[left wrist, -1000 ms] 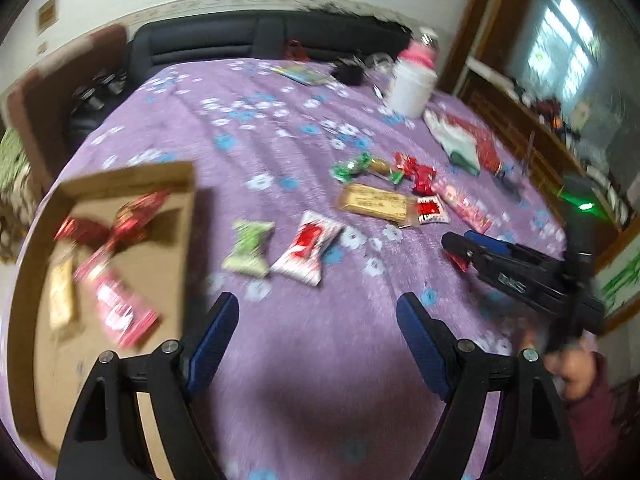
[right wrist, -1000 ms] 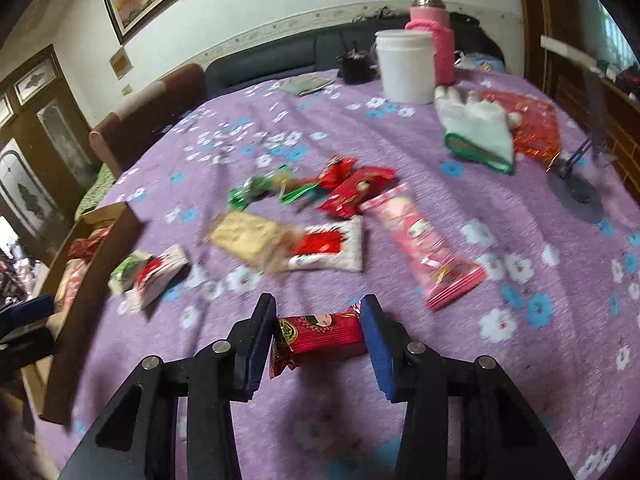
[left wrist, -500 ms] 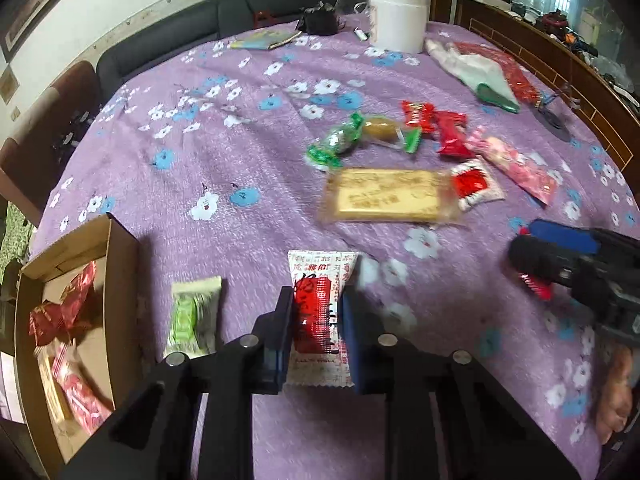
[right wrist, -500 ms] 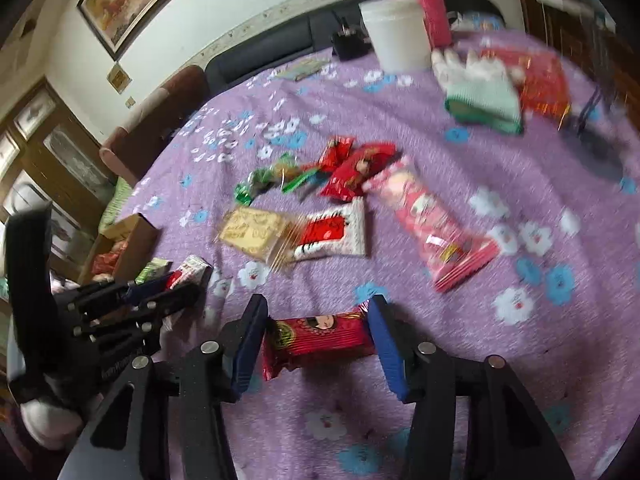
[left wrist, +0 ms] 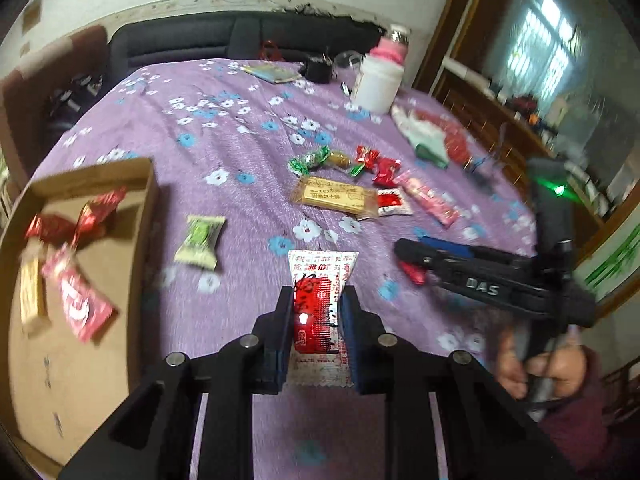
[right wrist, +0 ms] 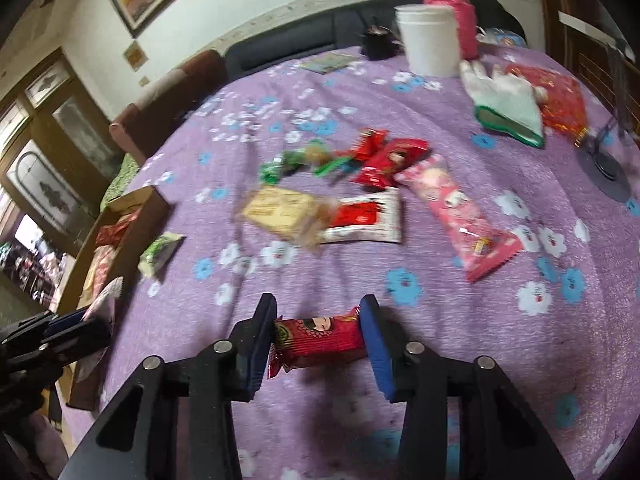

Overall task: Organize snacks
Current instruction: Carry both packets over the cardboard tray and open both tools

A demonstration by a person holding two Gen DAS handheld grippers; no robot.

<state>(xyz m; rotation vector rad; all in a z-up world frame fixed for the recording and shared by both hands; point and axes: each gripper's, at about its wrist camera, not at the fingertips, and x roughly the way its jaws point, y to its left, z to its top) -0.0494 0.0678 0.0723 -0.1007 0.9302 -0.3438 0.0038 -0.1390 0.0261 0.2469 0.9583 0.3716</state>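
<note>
My left gripper (left wrist: 316, 300) is shut on a white and red snack packet (left wrist: 320, 312) and holds it above the purple cloth. The cardboard box (left wrist: 100, 264) with several snacks lies to its left. A green candy packet (left wrist: 199, 241) lies between the two. My right gripper (right wrist: 318, 312) is shut on a red snack bar (right wrist: 320, 338), held crosswise between its blue pads. It also shows in the left wrist view (left wrist: 460, 276). Loose snacks lie mid-table: a yellow cracker pack (right wrist: 280, 208), a white and red packet (right wrist: 362, 220), a pink pack (right wrist: 460, 216).
A white tub (right wrist: 430, 40) and a pink bottle (right wrist: 452, 12) stand at the far side. A white and green glove (right wrist: 506, 104) and a red pouch (right wrist: 560, 100) lie at the right. A small stand (right wrist: 606, 164) sits near the right edge.
My left gripper has closed on the white and red packet and lifted it off the cloth. My right gripper keeps its hold on the red bar.
</note>
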